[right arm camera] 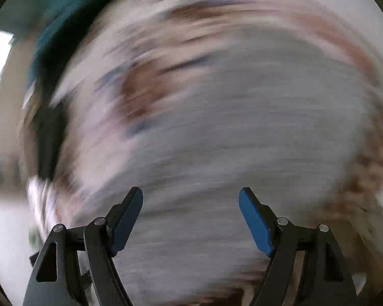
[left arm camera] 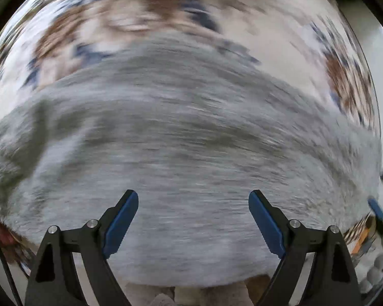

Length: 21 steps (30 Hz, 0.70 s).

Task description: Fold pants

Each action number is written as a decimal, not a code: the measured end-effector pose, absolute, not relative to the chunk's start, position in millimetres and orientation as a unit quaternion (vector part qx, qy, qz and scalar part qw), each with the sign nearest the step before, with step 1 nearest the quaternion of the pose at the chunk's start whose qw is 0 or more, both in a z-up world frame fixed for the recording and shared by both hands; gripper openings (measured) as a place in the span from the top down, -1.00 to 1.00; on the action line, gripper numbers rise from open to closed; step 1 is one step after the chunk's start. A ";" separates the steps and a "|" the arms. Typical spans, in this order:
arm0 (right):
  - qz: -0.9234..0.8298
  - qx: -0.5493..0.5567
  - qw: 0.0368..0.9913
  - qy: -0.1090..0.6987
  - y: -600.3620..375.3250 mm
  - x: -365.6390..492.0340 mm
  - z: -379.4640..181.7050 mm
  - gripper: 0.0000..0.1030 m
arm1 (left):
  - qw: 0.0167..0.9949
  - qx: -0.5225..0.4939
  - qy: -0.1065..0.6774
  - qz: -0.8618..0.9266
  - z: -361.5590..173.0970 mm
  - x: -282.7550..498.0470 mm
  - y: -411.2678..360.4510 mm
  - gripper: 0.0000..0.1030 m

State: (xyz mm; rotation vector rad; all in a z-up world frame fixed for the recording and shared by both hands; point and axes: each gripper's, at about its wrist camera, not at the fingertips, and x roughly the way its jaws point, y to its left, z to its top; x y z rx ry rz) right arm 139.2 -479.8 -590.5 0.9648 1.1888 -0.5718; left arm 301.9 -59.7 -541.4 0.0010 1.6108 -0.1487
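Note:
The grey pants point(left arm camera: 181, 137) lie spread below my left gripper point(left arm camera: 193, 193), filling most of the left wrist view in heavy motion blur. That gripper points down with its blue-padded fingers point(left arm camera: 122, 219) wide apart and nothing between them. In the right wrist view the same grey pants point(right arm camera: 242, 132) sit under my right gripper point(right arm camera: 190, 191), which is open too, its blue pads point(right arm camera: 255, 221) clear of the cloth. Both views are smeared, so folds and edges of the pants are hard to read.
The pants rest on a patterned cover point(left arm camera: 71, 33) of white, brown and dark blue patches. A dark teal and black shape point(right arm camera: 53, 58) shows at the upper left of the right wrist view. Another blue-padded tool part point(left arm camera: 376, 207) shows at the right edge of the left wrist view.

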 end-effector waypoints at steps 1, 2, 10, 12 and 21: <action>-0.296 0.445 0.662 0.525 -506.0 104.1 -593.6 -0.56 | 0.686 0.020 0.723 -0.074 -547.4 300.2 -81.2 -0.71; -0.321 0.468 0.647 0.510 -529.9 76.4 -596.1 -0.55 | 0.684 0.033 0.724 -0.080 -551.6 299.2 -96.8 -0.71; -0.308 0.528 0.639 0.468 -627.1 34.8 -634.3 -0.16 | 0.675 0.097 0.725 -0.099 -557.3 295.9 -184.2 -0.71; -0.312 0.524 0.621 0.493 -616.3 51.5 -653.7 0.59 | 0.674 0.114 0.722 -0.105 -557.2 296.0 -204.4 -0.71; -0.335 0.487 0.660 0.464 -622.2 40.2 -612.0 0.86 | 0.669 0.149 0.717 -0.129 -548.5 260.7 -260.7 -0.71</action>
